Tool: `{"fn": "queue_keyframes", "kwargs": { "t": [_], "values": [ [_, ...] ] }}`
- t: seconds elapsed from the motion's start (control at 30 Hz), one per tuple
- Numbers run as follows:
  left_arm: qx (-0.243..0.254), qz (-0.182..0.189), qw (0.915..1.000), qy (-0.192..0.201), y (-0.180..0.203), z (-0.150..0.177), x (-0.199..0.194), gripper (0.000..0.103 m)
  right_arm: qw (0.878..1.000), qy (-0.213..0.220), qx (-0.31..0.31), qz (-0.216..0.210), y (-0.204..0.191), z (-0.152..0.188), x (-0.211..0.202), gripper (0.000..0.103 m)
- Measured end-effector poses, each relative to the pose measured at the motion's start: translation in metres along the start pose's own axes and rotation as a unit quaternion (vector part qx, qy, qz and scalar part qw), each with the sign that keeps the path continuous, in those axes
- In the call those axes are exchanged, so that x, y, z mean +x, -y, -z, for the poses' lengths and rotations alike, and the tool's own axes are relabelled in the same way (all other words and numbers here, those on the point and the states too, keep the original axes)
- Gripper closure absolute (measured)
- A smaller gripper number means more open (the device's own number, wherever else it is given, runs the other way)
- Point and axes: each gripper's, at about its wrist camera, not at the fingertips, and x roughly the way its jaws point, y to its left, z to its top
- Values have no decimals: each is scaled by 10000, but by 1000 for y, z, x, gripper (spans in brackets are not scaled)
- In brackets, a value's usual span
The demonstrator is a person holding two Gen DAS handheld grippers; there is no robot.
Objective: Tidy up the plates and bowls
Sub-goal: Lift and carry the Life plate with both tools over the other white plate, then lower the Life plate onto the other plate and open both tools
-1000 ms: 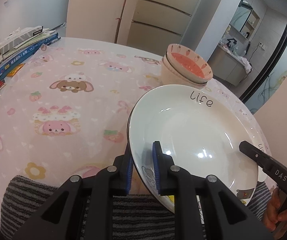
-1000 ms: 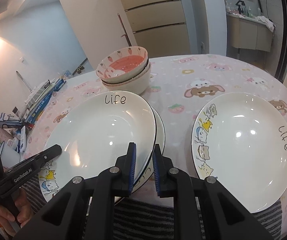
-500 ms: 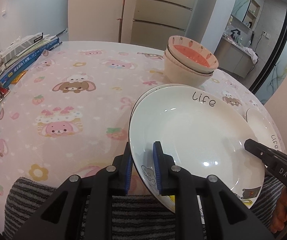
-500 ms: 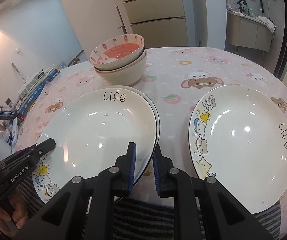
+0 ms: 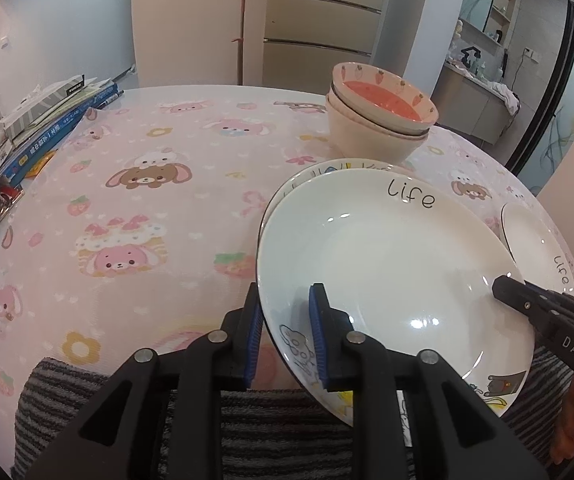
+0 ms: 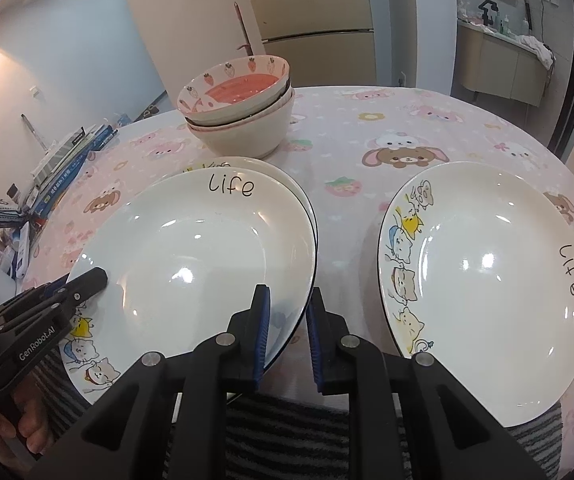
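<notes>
On the pink cartoon-print table (image 5: 135, 208) a white glazed "life" plate (image 5: 387, 256), stiff, slippery and breakable, is set upon another; its rim lies between both grippers' just-loosened fingers (image 5: 319, 320), best regripped there.

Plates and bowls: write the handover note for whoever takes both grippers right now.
Left gripper: jaws have just been opening, now loose astride the top plate's left rim.
Right gripper: open, astride that plate's right rim.
Things: top plate rests on the lower plate; third plate lies alone to the right; bowls are stacked behind.
Done: bowls stacked, two plates stacked.
Left: pull both grippers clear, then probably add the third plate to the stack.
</notes>
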Motion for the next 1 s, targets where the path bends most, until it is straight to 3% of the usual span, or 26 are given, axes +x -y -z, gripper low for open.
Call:
{"fn": "queue_keyframes", "kwargs": {
  "t": [0.2, 0.53, 0.67, 0.7, 0.77, 0.8, 1.0],
  "values": [
    [73, 115, 9998, -112, 2, 2, 3, 62, 10000, -20, -20, -49, -1, 2, 1, 81],
    [54, 86, 9997, -211, 2, 3, 6, 56, 10000, -7, -75, -42, -1, 2, 1, 81],
    [50, 107, 9998, -189, 1, 3, 6, 45, 10000, -47, -22, -79, 1, 2, 1, 81],
    [54, 108, 9998, -188, 2, 3, 6, 40, 9999, -51, -8, -99, 1, 2, 2, 78],
    [70, 80, 9997, -214, 2, 3, 7, 35, 9992, -54, 69, -386, 3, 1, 3, 51],
    [75, 77, 9997, -217, 2, 3, 8, 34, 9988, -48, 92, -484, 3, 1, 3, 28],
    [92, 121, 9999, -12, 2, 3, 0, 25, 9984, 533, -114, -154, -5, 1, -12, 16]
  ]
}}
